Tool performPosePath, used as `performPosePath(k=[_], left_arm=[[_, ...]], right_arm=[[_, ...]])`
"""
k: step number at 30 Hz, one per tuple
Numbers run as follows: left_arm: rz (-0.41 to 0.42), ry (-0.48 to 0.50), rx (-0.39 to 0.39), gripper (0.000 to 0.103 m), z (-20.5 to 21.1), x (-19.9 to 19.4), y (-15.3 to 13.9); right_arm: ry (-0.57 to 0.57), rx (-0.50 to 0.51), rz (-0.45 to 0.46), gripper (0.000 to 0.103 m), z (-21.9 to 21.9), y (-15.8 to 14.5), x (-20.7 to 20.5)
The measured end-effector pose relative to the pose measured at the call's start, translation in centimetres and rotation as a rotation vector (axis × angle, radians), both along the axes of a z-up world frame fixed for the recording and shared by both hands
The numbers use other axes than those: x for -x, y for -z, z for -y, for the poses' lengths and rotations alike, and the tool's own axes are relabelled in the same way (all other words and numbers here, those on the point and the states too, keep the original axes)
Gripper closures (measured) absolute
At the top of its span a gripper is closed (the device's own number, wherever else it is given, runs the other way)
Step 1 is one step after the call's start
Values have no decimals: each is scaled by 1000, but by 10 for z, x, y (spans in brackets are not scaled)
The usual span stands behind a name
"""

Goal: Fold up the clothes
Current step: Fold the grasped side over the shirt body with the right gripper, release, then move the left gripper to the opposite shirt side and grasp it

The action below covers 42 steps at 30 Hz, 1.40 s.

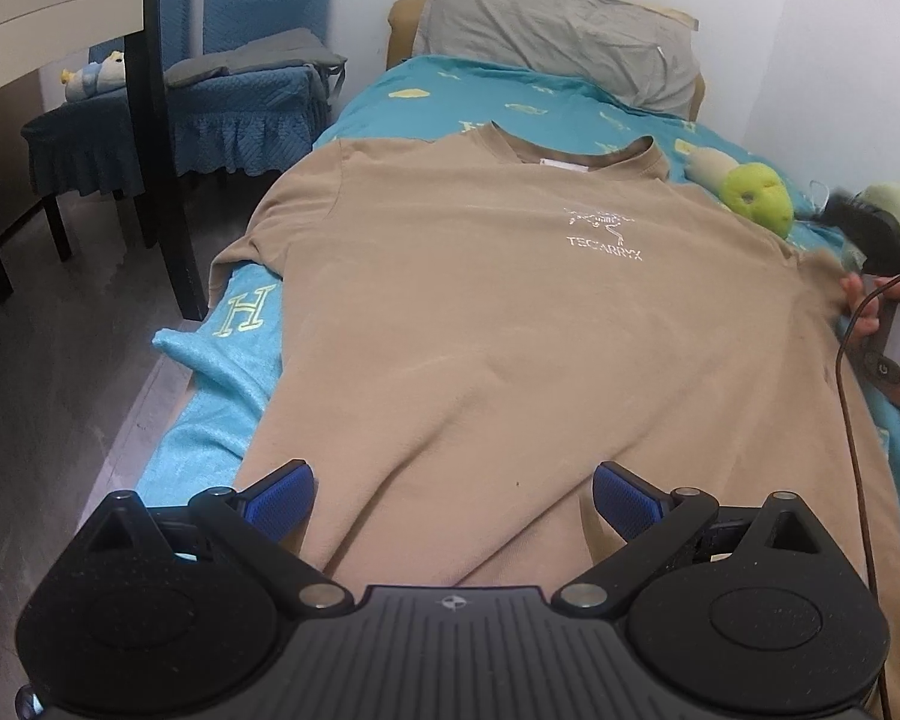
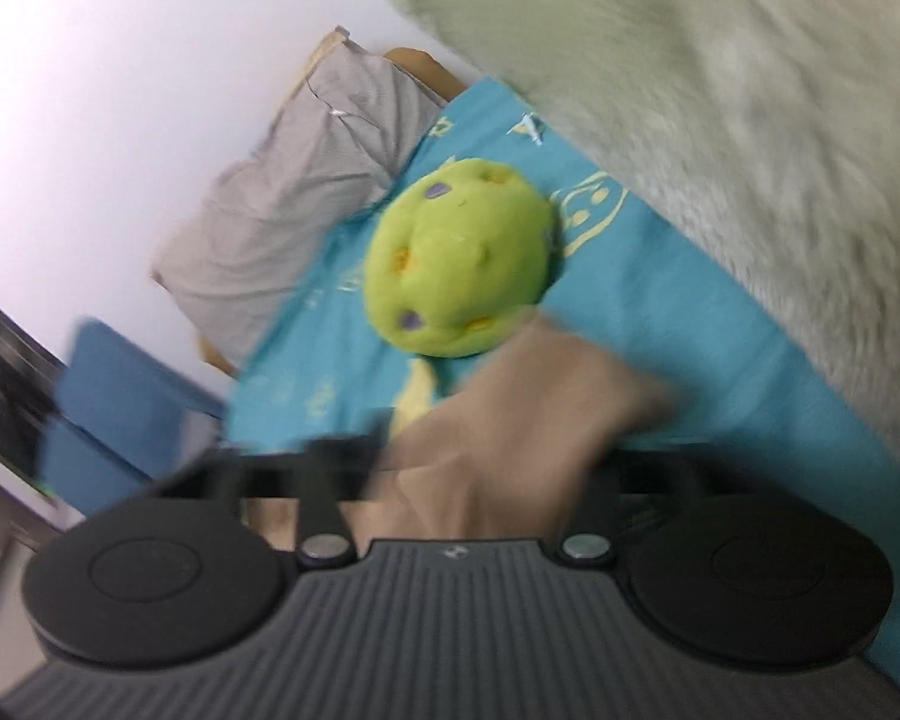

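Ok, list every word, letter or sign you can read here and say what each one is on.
"TECARRYX", under a white emblem, on the chest of the tan T-shirt.
"H", large yellow letter on the teal bedsheet.
Power symbol on the button of the right hand-held gripper.
Neck label of the shirt: too small to read.

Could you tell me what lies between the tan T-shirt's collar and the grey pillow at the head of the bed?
Only bare teal bedsheet with yellow prints lies between the T-shirt collar and the pillow, as the left wrist view shows.
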<state>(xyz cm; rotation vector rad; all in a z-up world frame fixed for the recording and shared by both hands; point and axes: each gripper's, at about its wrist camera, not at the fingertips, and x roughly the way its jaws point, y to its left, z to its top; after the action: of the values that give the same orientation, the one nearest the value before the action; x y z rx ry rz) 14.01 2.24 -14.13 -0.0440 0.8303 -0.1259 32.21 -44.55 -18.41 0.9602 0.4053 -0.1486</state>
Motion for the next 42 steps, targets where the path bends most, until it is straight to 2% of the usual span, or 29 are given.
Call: performPosePath(k=[1,3,7,8,9,10,11,12,15,18,22,25,29,31,32,33,35,39,42], left_arm=[[0,-1,2,2,0,-1,0],[-1,-3,6,2,-1,-1,0],[-2,-10,12,2,-1,-2,1],[-1,-14,13,2,-2,-3,1],[0,-18,15,2,-2,-4,0],[6,-21,21,2,-2,-4,-2],[16,-25,25,2,-3,-5,-4],[30,-29,25,2,-3,-6,-8],[83,-37,30,2,-8,-6,-22],[142,-41,17,2,-15,-5,-37],[214,-66,-27,2,-26,-1,-52],[227,-99,-37,2,-39,0,-56],[202,-138,-42,2,-57,-2,-53],[193,-153,-49,2,-64,-3,-50],[186,-159,-41,2,-67,-4,-49],[178,-164,-32,2,-69,-6,-47],[154,-166,-6,2,-73,-9,-43],[119,-143,21,2,-69,-11,-37],[112,-125,33,2,-60,-4,-39]], right_arm=[[2,-33,19,4,2,2,1],[11,-64,21,6,2,8,-3],[36,-43,-73,7,-4,22,-17],[50,-15,-64,15,-7,20,-17],[63,14,-56,43,-10,18,-18],[67,65,-69,57,-14,11,-20],[71,116,-81,82,-18,4,-23],[75,168,-92,85,-23,-3,-25],[120,431,-54,86,-49,-46,-23],[132,639,-24,86,-102,-95,-28],[13,846,47,86,-195,-129,-36],[-121,908,35,86,-266,-124,-57],[-285,976,-63,85,-330,-82,-96],[-381,915,-133,78,-335,-63,-110],[-426,885,-165,60,-337,-53,-116],[-430,871,-154,34,-336,-50,-110],[-437,842,-130,11,-334,-45,-98],[-485,672,-71,9,-309,-72,-69],[-474,646,-21,9,-284,-108,-22]])
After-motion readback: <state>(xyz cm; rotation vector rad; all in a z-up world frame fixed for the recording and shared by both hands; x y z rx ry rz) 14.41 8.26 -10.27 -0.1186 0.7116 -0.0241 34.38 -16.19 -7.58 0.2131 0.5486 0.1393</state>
